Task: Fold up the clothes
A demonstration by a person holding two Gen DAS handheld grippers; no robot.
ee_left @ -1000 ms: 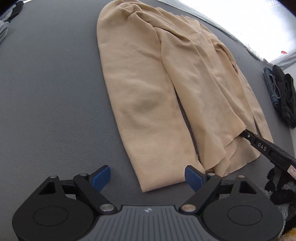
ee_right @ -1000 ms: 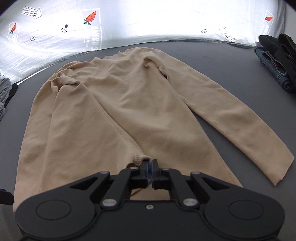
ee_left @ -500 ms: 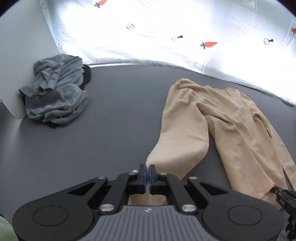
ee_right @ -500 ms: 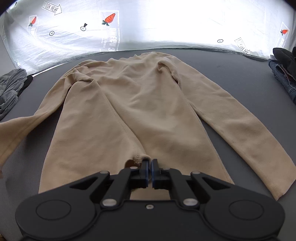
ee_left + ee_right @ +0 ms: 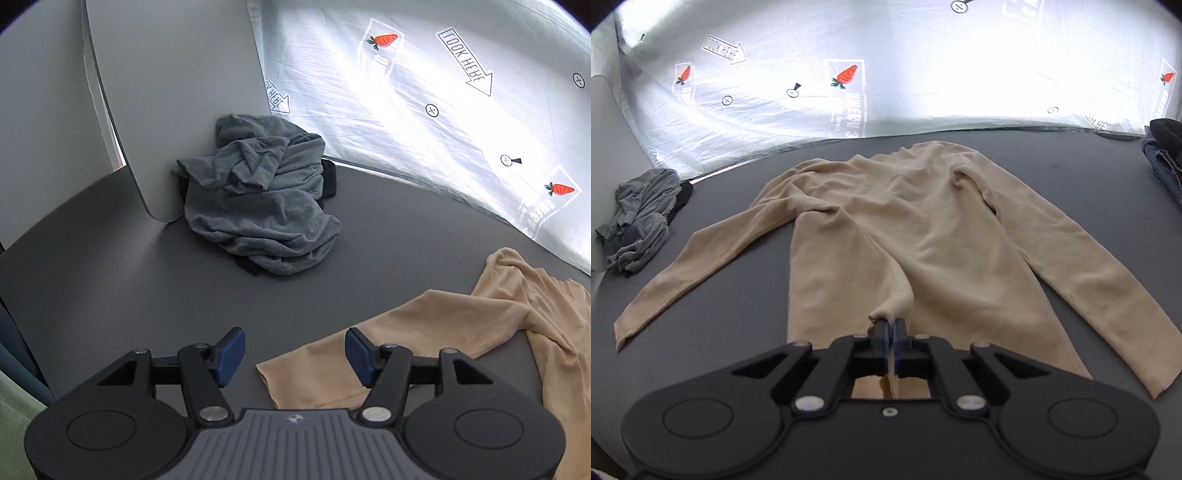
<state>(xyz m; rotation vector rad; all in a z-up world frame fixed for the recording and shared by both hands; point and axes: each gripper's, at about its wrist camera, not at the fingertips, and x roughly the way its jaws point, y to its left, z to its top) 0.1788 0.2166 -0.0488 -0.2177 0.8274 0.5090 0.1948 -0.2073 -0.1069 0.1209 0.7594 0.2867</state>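
Garment: the tan long-sleeved top [image 5: 923, 236] is lying spread on the grey surface [image 5: 713, 314], collar at the far end, both sleeves angled outward, body mostly flat with a ridge running up its middle.
Right tongs [image 5: 889, 332]: they are pinching a small bunch of the hem, jaws closed tight on the cloth.
Left tongs [image 5: 291, 356]: they are hovering with jaws wide apart and empty over the cuff of the left sleeve [image 5: 306, 380].
Judged step: spreading flat, or beginning a sleeve fold; either fits.
Doing it well: keeping the hem taut and low is smoothing that ridge.
Bystanders: a crumpled grey garment [image 5: 258, 206] is sitting well apart.
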